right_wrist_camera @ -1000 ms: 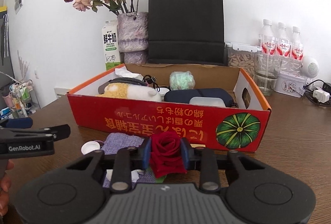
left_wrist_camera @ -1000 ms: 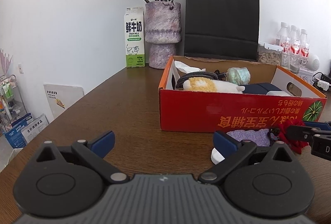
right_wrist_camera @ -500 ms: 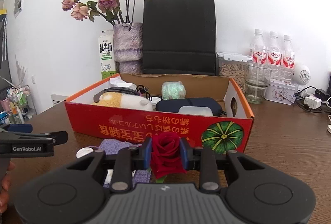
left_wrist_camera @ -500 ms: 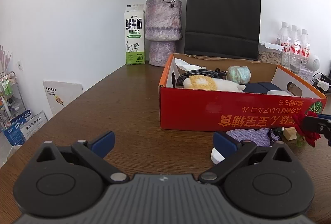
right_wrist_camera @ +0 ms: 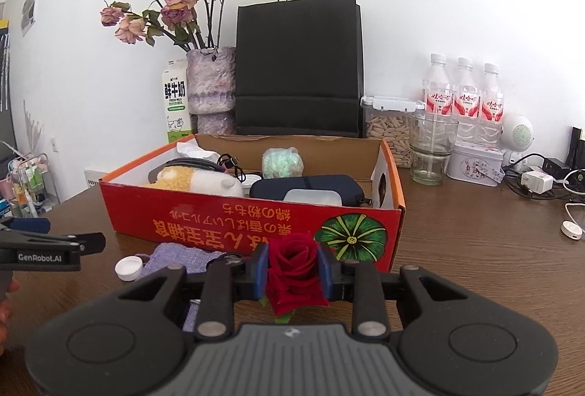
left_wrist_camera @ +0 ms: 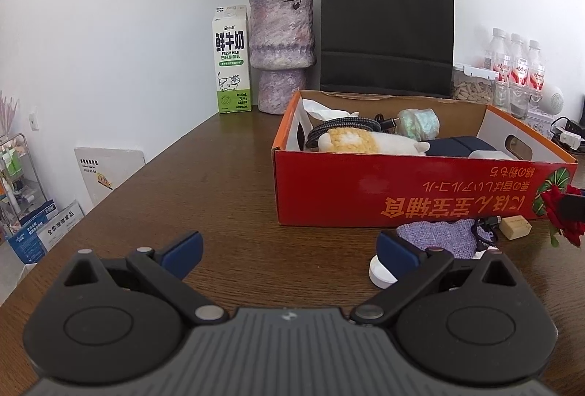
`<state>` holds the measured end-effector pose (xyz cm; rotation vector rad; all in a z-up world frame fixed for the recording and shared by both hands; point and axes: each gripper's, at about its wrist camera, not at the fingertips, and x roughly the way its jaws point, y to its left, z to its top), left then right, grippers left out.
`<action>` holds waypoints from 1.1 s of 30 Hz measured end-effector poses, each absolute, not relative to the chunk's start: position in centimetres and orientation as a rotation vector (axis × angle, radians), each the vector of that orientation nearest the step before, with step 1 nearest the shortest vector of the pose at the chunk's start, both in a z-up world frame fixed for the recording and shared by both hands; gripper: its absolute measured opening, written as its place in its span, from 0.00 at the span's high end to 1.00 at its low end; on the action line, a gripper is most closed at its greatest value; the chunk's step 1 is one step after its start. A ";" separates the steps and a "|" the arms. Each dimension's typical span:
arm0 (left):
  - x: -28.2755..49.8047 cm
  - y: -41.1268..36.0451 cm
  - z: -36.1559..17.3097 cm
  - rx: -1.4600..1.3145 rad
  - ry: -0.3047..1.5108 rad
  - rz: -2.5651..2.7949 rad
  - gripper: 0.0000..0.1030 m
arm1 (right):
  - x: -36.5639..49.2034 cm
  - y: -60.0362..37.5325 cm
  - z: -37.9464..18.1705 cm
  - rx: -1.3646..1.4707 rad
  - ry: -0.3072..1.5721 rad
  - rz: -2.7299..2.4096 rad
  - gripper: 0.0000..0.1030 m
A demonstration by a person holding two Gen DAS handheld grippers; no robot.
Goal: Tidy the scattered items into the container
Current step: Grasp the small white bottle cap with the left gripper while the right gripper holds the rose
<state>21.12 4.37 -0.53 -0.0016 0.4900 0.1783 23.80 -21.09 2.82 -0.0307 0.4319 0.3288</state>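
Observation:
My right gripper point(right_wrist_camera: 292, 268) is shut on a red rose point(right_wrist_camera: 294, 262), held just in front of the red cardboard box point(right_wrist_camera: 256, 220). The rose point(left_wrist_camera: 563, 217) also shows at the right edge of the left wrist view. The box point(left_wrist_camera: 402, 191) holds a plush toy point(left_wrist_camera: 365, 142), a dark pouch point(right_wrist_camera: 307, 189), a cable and a green bundle point(right_wrist_camera: 282, 162). On the table before it lie a purple knitted cloth point(left_wrist_camera: 438, 237), a white cap point(left_wrist_camera: 380, 273) and a tan block point(left_wrist_camera: 515, 227). My left gripper point(left_wrist_camera: 289, 248) stands open over bare table, left of these.
Behind the box stand a vase of dried roses point(left_wrist_camera: 281, 52), a milk carton point(left_wrist_camera: 232, 60), a black paper bag point(right_wrist_camera: 298, 67), water bottles point(right_wrist_camera: 464, 92), a glass point(right_wrist_camera: 431, 147) and a tin point(right_wrist_camera: 475, 164). Chargers and cables point(right_wrist_camera: 541, 176) lie at far right.
My right gripper has carried the rose to the right along the box front, uncovering the tan block in the left wrist view. The left gripper has stayed put.

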 end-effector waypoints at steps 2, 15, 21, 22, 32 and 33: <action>21.1 4.1 -0.5 0.011 0.483 0.172 0.00 | 23.8 -21.2 2.8 -0.032 0.434 0.330 0.74; 22.4 1.8 -0.8 0.055 0.525 0.040 0.34 | 23.9 -20.5 2.0 -0.063 0.462 0.343 0.74; 23.3 1.1 -1.5 0.046 0.593 -0.029 0.64 | 23.9 -20.0 1.8 -0.080 0.471 0.352 0.73; 23.3 1.2 -1.5 0.033 0.592 -0.039 0.64 | 23.9 -19.9 1.8 -0.082 0.471 0.353 0.73; 23.6 1.3 -1.9 0.003 0.636 -0.073 0.70 | 23.8 -19.6 1.8 -0.093 0.473 0.361 0.73; 23.5 1.2 -1.9 0.007 0.632 -0.083 0.82 | 23.8 -19.6 1.8 -0.094 0.474 0.362 0.73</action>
